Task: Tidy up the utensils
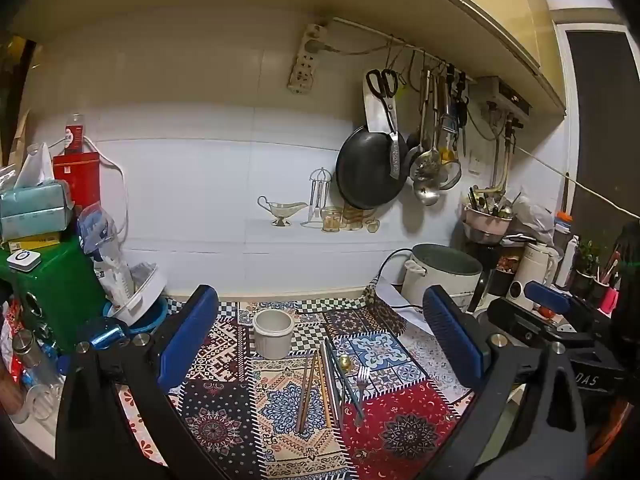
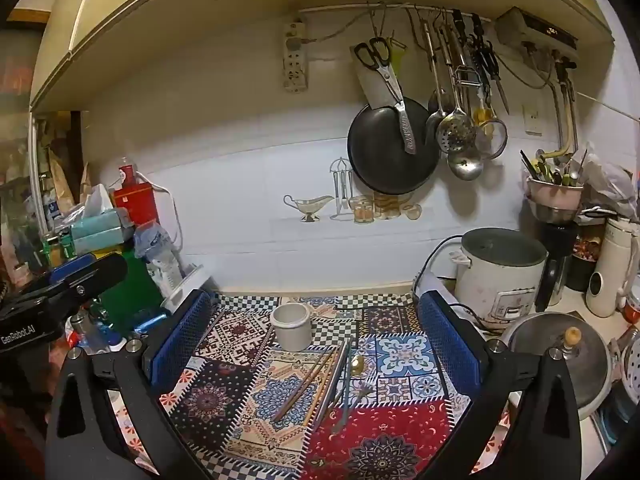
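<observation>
A small white ceramic cup (image 1: 273, 333) (image 2: 291, 326) stands upright at the back of a patchwork mat (image 1: 404, 432) (image 2: 208, 400). In front of it lie wooden chopsticks (image 1: 306, 392) (image 2: 304, 384), metal chopsticks (image 1: 330, 384) (image 2: 332, 384), a gold spoon (image 1: 345, 362) (image 2: 357, 364) and a fork (image 1: 362, 376) (image 2: 360, 392), loosely side by side. My left gripper (image 1: 320, 300) hovers above the mat, open and empty. My right gripper (image 2: 316, 300) hovers likewise, open and empty. Each sees the other's blue pad (image 1: 548, 303) (image 2: 70, 274) beside it.
A white rice cooker (image 1: 444, 276) (image 2: 500, 276) with its cord sits right of the mat, a metal pot lid (image 2: 560, 356) nearer. A green box (image 1: 52, 280) with tissues and a tilted white tub (image 1: 140, 300) crowd the left. A black pan (image 1: 366, 168) and ladles hang on the wall.
</observation>
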Tool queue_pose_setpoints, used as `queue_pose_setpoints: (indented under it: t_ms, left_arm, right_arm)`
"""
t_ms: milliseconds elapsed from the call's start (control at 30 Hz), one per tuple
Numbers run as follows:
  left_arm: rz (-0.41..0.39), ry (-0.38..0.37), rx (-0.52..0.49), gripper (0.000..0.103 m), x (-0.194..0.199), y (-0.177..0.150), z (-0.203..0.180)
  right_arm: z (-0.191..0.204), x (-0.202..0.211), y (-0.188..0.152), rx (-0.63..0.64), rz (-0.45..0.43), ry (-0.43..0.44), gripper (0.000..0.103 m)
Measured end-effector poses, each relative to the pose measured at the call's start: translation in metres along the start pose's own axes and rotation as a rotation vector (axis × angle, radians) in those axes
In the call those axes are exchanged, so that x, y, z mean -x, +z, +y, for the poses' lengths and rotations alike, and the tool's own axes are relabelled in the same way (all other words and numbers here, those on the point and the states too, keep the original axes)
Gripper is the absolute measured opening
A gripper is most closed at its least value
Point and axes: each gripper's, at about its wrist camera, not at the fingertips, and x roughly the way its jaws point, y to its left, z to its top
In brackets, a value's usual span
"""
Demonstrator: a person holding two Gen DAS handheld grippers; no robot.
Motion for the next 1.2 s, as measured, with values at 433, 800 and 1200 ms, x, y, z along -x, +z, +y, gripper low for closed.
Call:
queue_pose_setpoints:
  t_ms: [433, 800, 1200]
  left_arm:
    - [0.024, -0.021, -0.012, 0.103, -0.002, -0.006, -0.001]
    - [0.048, -0.040, -0.013, 0.103, -0.002, -0.013, 0.000]
    - [0.059, -0.040, -0.012, 0.103, -0.001, -0.013, 0.002]
  right_arm:
    - [0.018, -0.003, -0.002, 0.009, 0.013, 0.017, 0.103]
    - [0.018, -0.002, -0.001, -0.001, 0.018, 0.035, 0.103]
    - [0.021, -0.002, 0.000, 0.012, 0.025, 0.048, 0.103]
